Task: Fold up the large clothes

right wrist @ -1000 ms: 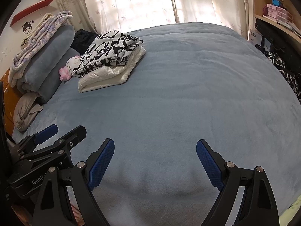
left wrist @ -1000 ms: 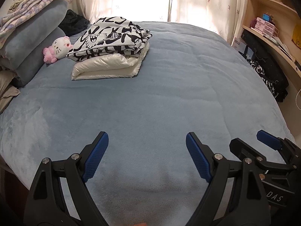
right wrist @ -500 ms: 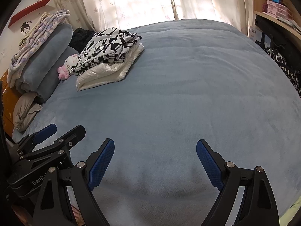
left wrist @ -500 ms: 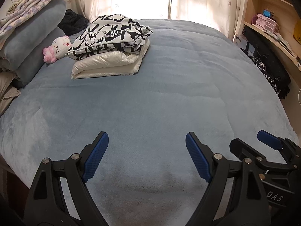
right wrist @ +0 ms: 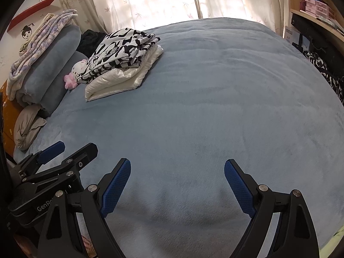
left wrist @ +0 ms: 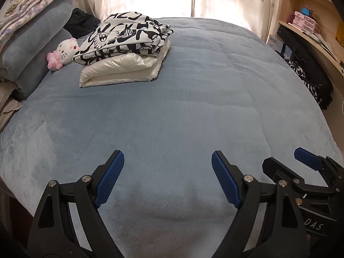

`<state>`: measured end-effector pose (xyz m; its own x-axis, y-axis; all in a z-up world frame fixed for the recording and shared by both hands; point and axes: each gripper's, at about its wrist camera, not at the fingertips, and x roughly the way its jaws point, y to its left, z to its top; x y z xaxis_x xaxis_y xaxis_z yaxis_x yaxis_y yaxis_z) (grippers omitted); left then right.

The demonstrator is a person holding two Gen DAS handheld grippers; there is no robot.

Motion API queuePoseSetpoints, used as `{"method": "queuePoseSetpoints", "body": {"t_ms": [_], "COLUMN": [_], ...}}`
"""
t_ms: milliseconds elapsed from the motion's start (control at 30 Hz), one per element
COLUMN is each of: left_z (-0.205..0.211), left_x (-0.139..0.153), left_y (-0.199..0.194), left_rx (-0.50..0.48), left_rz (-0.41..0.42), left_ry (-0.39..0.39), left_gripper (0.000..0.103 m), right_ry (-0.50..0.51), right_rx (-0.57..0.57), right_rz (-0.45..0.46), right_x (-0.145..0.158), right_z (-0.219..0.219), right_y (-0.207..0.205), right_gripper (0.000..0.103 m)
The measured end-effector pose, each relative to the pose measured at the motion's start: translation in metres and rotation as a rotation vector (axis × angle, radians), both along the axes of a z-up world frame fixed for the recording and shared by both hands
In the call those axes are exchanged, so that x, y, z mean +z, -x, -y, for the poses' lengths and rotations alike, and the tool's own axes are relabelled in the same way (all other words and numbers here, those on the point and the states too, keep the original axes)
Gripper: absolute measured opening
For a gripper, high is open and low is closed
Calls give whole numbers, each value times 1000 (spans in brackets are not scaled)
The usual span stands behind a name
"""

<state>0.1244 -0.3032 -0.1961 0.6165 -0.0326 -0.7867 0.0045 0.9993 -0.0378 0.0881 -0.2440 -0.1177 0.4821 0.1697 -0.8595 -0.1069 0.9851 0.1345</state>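
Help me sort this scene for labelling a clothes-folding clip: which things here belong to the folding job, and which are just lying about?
Job:
- black-and-white printed garment, folded, on top
- white padded garment, folded, beneath it
- left gripper, open, empty
- right gripper, open, empty
- blue bed cover, the work surface

Lying about:
- plush cat toy
- stacked pillows
- shelf boxes

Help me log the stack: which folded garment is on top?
The black-and-white printed one; the plain white padded one lies underneath it, on the bed.
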Motion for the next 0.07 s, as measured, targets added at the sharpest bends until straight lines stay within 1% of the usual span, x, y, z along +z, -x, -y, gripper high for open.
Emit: {"method": "queuePoseSetpoints", "body": {"t_ms": [67], "left_z": [2], "left_x": [-2], "left_y": [-3], "left_rx": [1], "left_rz": [-4], "left_ry": [-9], "left_gripper": [81], "right_ry": [-5], "right_rx": [-7], "right_rz": [-9], "right_x": [-3], "right_z": [0], "right_y": [-1], "right_gripper": [90]}}
